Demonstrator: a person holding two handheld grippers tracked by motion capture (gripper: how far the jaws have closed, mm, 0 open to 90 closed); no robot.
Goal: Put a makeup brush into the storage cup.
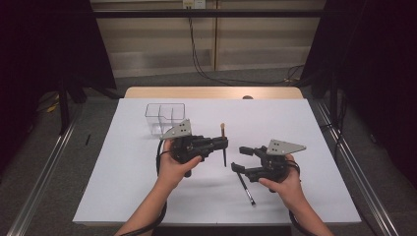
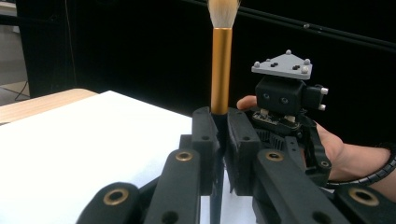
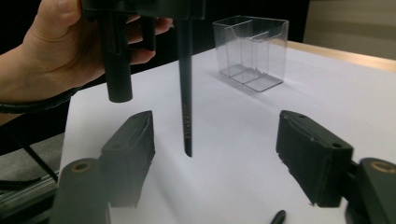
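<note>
The left gripper (image 1: 223, 143) is gripping the makeup brush (image 2: 221, 70) upright above the counter (image 1: 147, 187), fingers clamped; the right gripper (image 1: 240, 158) is waiting open. Keep it vertical while carrying toward the clear organizer (image 1: 164, 117).

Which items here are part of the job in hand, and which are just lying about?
In the job:
- makeup brush, upright, clamped in the left gripper
- right gripper, jaws open, nothing between the pads
- clear divided organizer, likely where the brush goes

Lying about:
- second black brush, flat on the white table
- cables on the floor behind the table
</note>
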